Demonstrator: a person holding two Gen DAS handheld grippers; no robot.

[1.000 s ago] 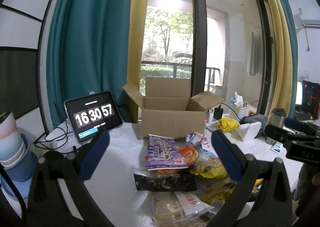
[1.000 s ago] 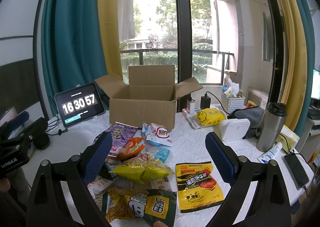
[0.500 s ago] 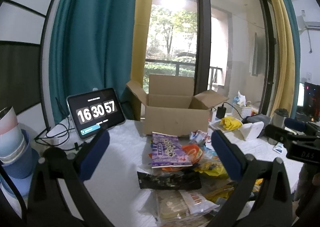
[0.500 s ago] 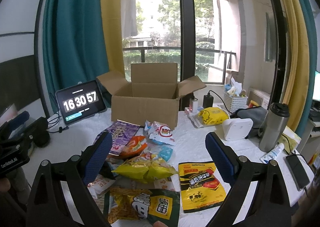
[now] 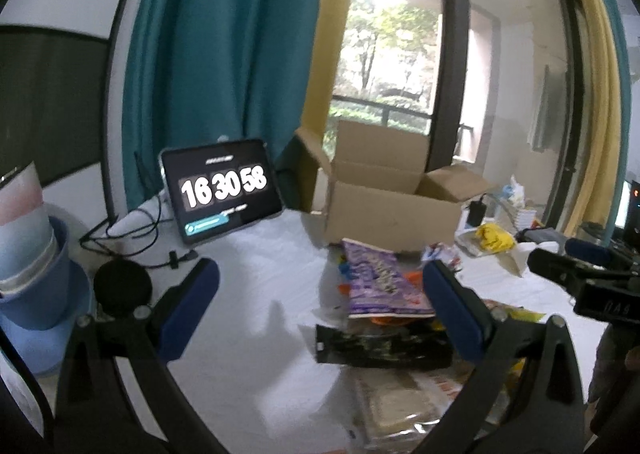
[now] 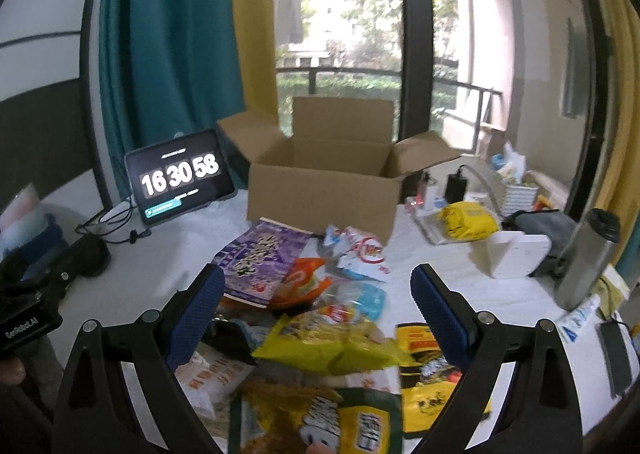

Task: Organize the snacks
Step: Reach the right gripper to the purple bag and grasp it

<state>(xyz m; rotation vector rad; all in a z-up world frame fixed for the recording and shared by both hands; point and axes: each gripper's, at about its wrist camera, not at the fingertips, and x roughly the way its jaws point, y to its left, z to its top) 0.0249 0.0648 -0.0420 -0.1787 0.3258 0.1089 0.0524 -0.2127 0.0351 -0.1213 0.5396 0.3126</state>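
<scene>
A heap of snack bags lies on the white table in front of an open cardboard box (image 5: 384, 210) (image 6: 324, 194). In the left wrist view a purple bag (image 5: 376, 282) tops the heap and a black packet (image 5: 380, 346) lies nearer. My left gripper (image 5: 320, 294) hovers open above the table, left of the heap, holding nothing. In the right wrist view the purple bag (image 6: 260, 258), an orange bag (image 6: 304, 282), a white-and-red packet (image 6: 360, 254), a yellow bag (image 6: 332, 342) and a yellow-black packet (image 6: 432, 370) are spread out. My right gripper (image 6: 316, 290) stands open over the yellow bag.
A tablet clock (image 5: 222, 194) (image 6: 180, 178) stands left of the box with cables beside it. Blue stacked cups (image 5: 32, 258) sit at the far left. A steel flask (image 6: 588, 258), a white device (image 6: 516, 254) and a phone (image 6: 616, 354) crowd the right side.
Both views have shifted: each gripper has swung and dipped closer to the table and the heap. The clock went from 57 to 58. Both grippers stay open and hold nothing.
</scene>
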